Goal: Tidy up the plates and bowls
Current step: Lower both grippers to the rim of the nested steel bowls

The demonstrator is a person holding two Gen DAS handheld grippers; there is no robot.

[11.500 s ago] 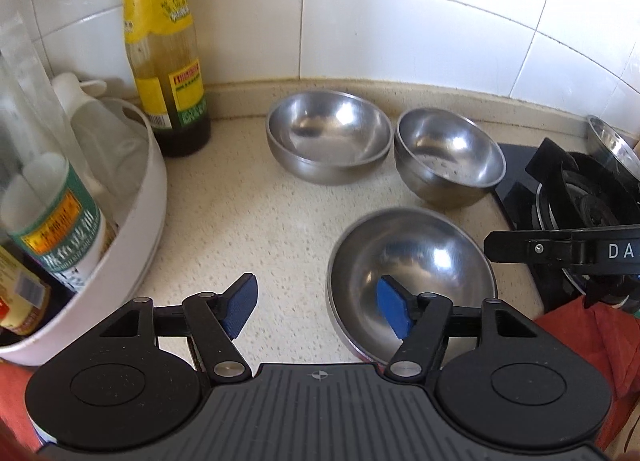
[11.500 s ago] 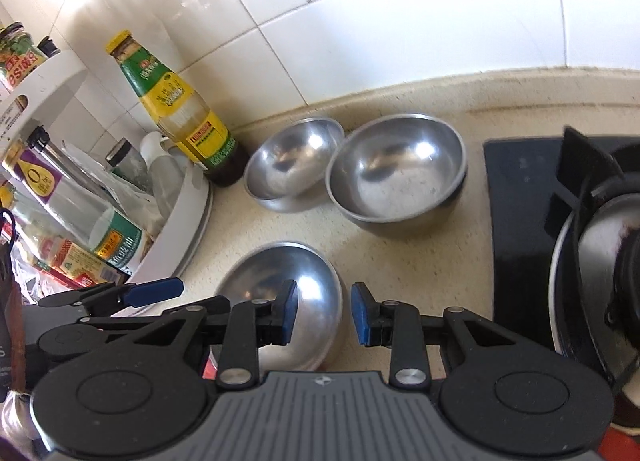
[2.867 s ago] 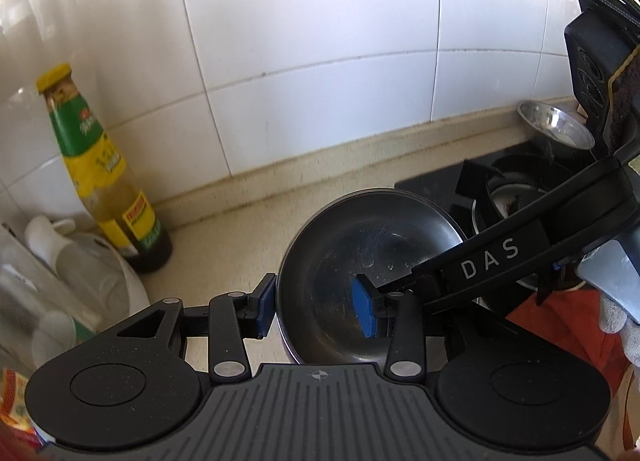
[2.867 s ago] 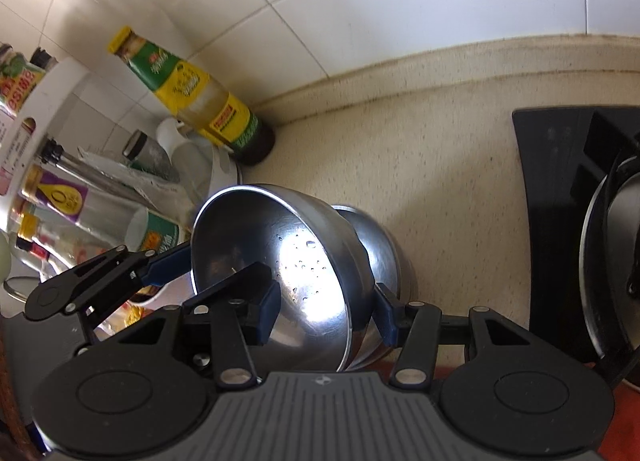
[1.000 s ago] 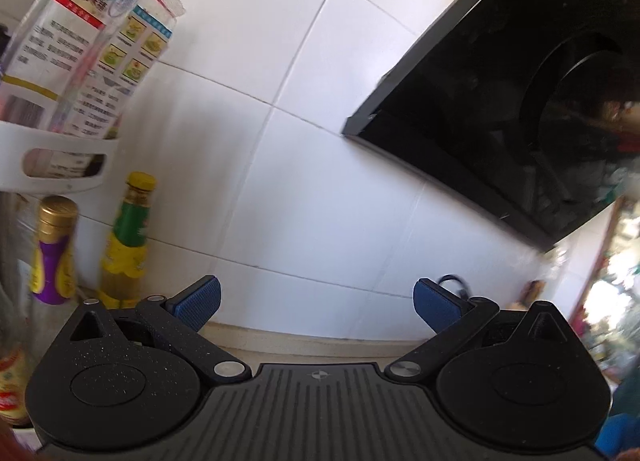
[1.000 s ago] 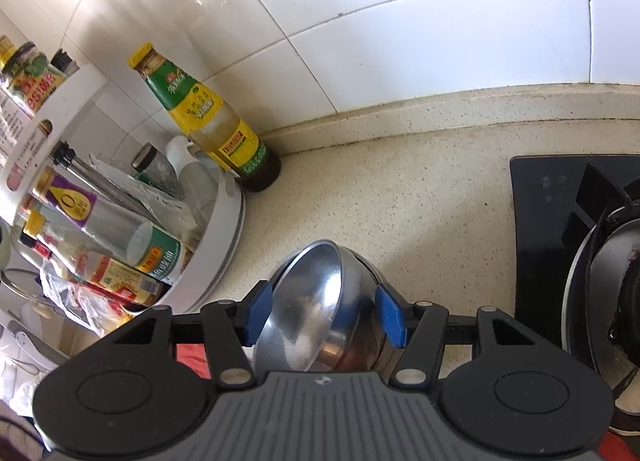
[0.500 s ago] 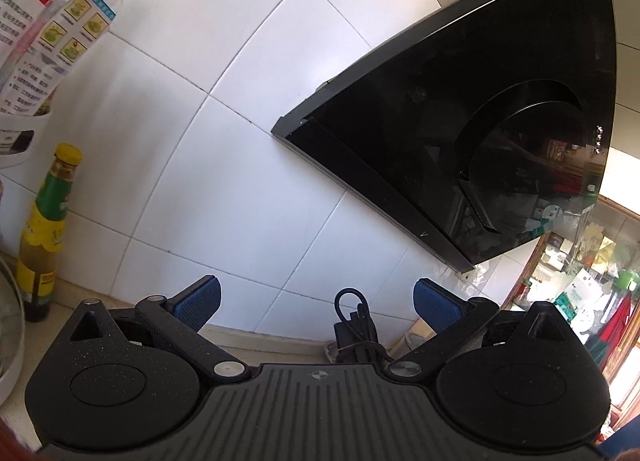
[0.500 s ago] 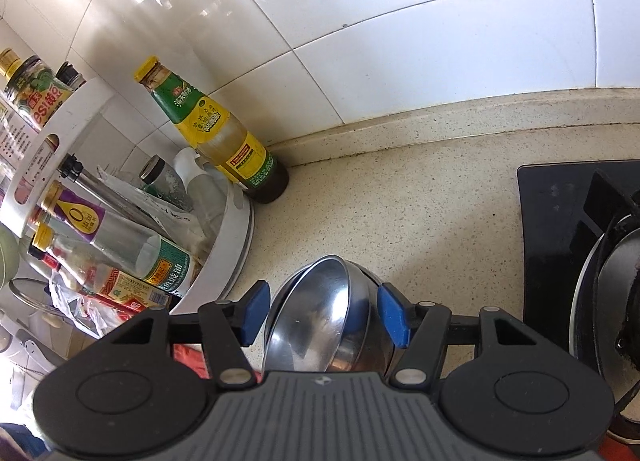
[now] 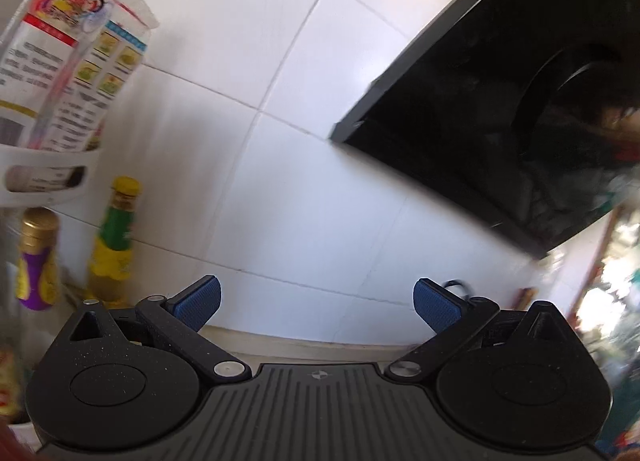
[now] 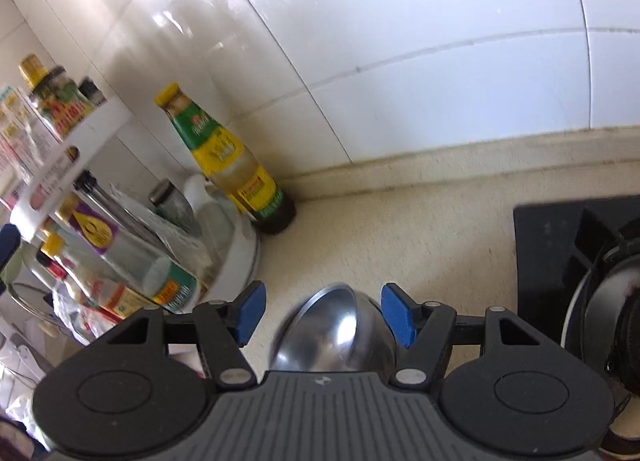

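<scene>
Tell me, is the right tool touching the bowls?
Apart. The right wrist view shows countertop between each pad of the right tool and the bowls.

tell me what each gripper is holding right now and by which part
Nothing is held. The left gripper is open and empty; the right gripper has just been opening, pads clear of the stacked bowls.

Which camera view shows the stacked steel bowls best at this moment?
The right wrist view: the stacked steel bowls sit on the counter between its open blue pads, which touch nothing. The left wrist view shows only wall tiles and the range hood, no bowls.
</scene>
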